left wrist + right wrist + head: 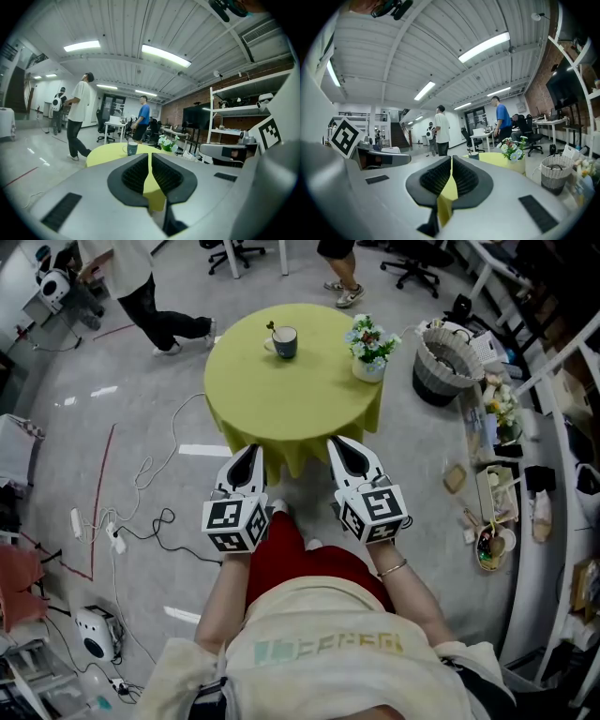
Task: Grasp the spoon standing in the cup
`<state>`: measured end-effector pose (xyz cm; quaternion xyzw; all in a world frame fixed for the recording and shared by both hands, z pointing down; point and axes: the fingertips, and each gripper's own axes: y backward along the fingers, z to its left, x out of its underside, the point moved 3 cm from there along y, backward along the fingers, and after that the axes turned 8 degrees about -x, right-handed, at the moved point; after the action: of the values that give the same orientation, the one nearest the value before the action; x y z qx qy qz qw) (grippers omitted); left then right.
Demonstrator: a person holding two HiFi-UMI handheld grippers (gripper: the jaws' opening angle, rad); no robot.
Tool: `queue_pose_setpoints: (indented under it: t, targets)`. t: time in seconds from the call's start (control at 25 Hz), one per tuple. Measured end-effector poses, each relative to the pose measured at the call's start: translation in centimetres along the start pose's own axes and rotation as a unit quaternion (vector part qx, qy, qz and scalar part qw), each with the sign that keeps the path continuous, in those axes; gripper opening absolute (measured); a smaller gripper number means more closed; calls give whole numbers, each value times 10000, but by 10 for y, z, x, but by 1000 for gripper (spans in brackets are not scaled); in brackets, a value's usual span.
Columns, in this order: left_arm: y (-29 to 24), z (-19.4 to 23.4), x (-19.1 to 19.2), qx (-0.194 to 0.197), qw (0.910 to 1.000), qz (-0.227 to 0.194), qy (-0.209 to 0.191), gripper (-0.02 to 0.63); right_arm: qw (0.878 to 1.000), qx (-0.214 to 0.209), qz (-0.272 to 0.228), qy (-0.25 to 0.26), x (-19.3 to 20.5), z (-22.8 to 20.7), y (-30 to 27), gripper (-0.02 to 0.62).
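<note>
A dark blue cup (284,341) stands at the far side of the round yellow table (291,395), with a spoon (272,330) upright in it. The left gripper view shows the cup (132,148) small and far off; in the right gripper view only the top of the cup (474,155) peeks over the jaws. Both grippers hang in the air short of the table's near edge, well away from the cup. My left gripper (247,457) is shut and empty. My right gripper (348,453) is shut too, holding nothing.
A white pot of flowers (369,349) stands on the table's right side. A woven basket (446,362) sits on the floor to the right, beside cluttered shelves. Cables (141,512) trail over the floor at left. People (141,287) stand beyond the table.
</note>
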<state>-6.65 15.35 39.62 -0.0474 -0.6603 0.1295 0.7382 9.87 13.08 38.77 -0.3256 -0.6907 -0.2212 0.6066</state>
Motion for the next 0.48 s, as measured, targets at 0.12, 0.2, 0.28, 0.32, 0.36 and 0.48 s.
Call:
queue_pose_setpoints:
  t: [0.12, 0.2, 0.28, 0.32, 0.36, 0.48]
  targets:
    - [-8, 6, -5, 21, 10000, -56, 24, 38, 10000, 57, -14, -49, -2, -6, -5, 38]
    - [-17, 10, -7, 24, 10000, -55, 38, 38, 9999, 91, -25, -80, -3, -12, -10, 38]
    - [-27, 13, -8, 27, 10000, -23, 47, 38, 9999, 130, -27, -104, -3, -18, -16, 38]
    - [-32, 14, -8, 36, 10000, 3, 50, 38, 9998, 149, -16, -121, -4, -21, -19, 38]
    - [-37, 14, -8, 53, 10000, 30, 50, 38, 9998, 166, 4, -137, -4, -25, -22, 38]
    - [-53, 15, -10, 116, 9999, 81, 27, 38, 9997, 203, 33, -139, -5, -35, -32, 39]
